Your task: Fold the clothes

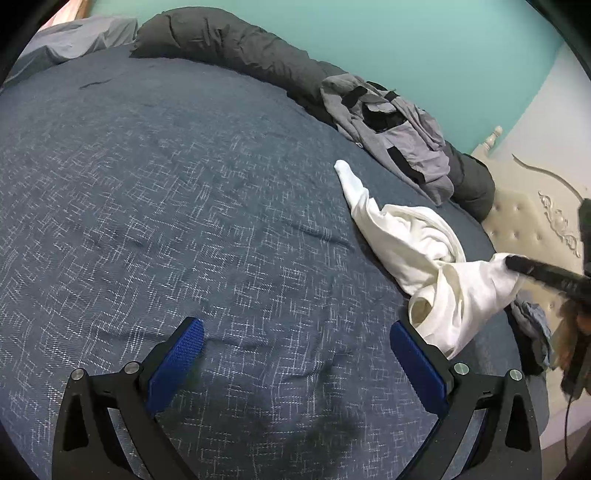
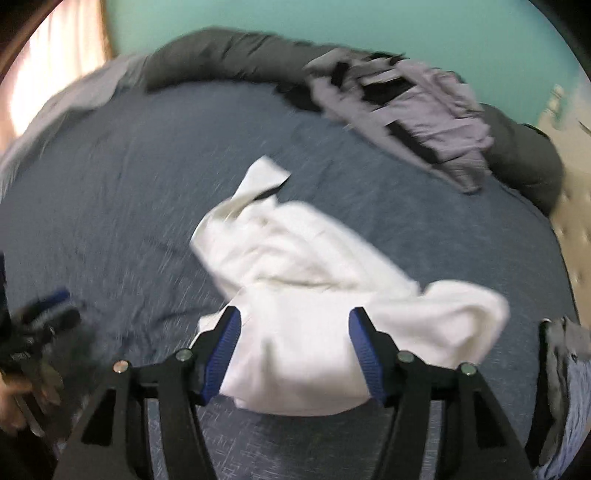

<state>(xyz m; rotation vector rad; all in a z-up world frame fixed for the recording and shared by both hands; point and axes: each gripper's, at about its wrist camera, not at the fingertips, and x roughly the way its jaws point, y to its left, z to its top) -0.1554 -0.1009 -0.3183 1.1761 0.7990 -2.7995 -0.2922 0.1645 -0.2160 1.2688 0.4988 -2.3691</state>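
Note:
A crumpled white garment (image 1: 424, 240) lies on the right part of the blue patterned bedspread (image 1: 184, 184), one sleeve stretched toward the far side. In the right wrist view, which is blurred, the same white garment (image 2: 295, 251) lies under and between the blue pads of my right gripper (image 2: 294, 314); the jaws stand apart and do not pinch the cloth. In the left wrist view a dark finger (image 1: 532, 271) of that gripper touches the garment's near-right corner. My left gripper (image 1: 297, 326) hangs open over bare bedspread, left of the garment, with nothing between its fingers.
A heap of grey-lilac and black clothes (image 1: 402, 136) rests against a rolled dark grey duvet (image 1: 229, 40) at the bed's far edge. A cream tufted headboard (image 1: 524, 221) stands at the right. More bluish clothes (image 2: 569, 369) lie by the right edge. A grey pillow (image 1: 74, 33) is far left.

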